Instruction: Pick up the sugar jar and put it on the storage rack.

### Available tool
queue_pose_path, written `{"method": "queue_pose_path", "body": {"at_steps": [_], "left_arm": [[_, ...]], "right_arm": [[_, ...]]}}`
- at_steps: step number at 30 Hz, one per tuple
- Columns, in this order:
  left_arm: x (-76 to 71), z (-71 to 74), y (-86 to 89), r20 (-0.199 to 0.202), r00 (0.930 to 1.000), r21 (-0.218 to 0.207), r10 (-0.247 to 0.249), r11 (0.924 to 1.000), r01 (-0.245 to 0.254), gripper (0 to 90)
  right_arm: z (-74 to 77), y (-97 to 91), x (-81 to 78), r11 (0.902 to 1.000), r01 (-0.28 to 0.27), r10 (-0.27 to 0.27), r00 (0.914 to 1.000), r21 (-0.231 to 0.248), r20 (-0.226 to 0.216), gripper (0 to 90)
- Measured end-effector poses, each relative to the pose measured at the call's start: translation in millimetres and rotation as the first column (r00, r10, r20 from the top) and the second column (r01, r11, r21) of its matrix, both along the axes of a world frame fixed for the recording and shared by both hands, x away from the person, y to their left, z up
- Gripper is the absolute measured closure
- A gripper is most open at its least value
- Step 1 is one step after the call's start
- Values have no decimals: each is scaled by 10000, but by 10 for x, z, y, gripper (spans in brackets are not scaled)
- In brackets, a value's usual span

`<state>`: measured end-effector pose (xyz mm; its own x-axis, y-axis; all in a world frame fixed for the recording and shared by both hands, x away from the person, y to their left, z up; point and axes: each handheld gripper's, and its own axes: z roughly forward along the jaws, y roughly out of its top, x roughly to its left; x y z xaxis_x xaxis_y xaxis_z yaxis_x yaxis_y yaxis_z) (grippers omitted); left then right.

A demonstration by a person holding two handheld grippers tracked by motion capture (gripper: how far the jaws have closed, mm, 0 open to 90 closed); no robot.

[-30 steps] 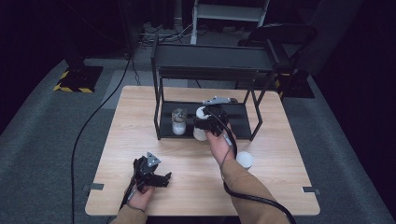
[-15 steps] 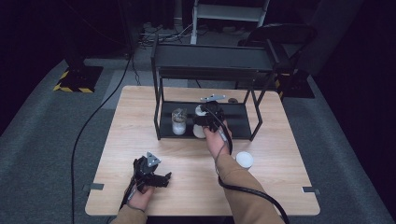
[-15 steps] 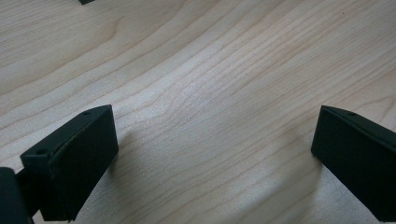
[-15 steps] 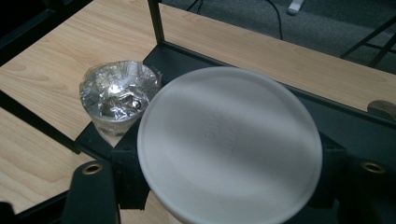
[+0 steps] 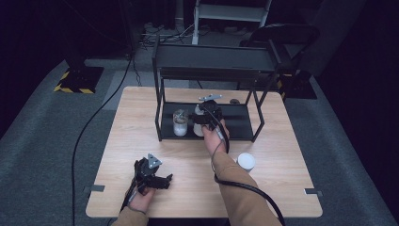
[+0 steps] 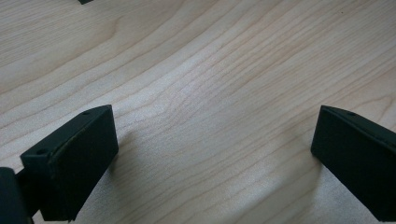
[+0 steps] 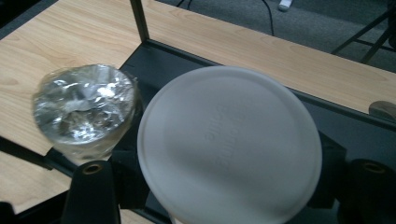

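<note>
Right gripper pinches a white-lidded container on the black rack's lower shelf; its body hides beneath the lid, and the jaw tips are cut off. A foil-topped jar stands just beside it. Left gripper rests spread over bare table. A white lid lies apart.

A foil-topped jar stands on the lower shelf of the rack, just beside the right fingers and to their left in the right gripper view. A white disc lies on the table well back from those fingers, while a small brown thing lies beyond them, behind the rack. Bare wood spreads between the left fingers.
</note>
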<state>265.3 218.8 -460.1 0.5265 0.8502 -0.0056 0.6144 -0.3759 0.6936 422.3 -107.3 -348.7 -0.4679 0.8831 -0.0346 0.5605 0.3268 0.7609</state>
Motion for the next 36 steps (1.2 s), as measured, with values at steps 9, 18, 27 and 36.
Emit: {"method": "queue_pose_path", "body": {"at_steps": [9, 18, 27, 36], "left_arm": [[0, 0, 0, 3, 10000, 4, -2, 10000, 2, 2], [0, 0, 0, 0, 10000, 0, 1, 10000, -1, 1], [0, -1, -2, 8, 10000, 1, 4, 10000, -4, 1], [-1, -3, -4, 18, 10000, -5, 17, 10000, -17, 0]], "right_arm": [[-87, -52, 71, 9996, 171, -169, 9998, 223, -88, 328], [3, -135, 34, 9982, -52, 63, 9998, 596, -194, 186], [145, -231, -342, 9978, -129, 100, 9990, 654, 435, 118], [371, -403, -673, 9973, -404, 354, 9960, 606, 822, 118]]}}
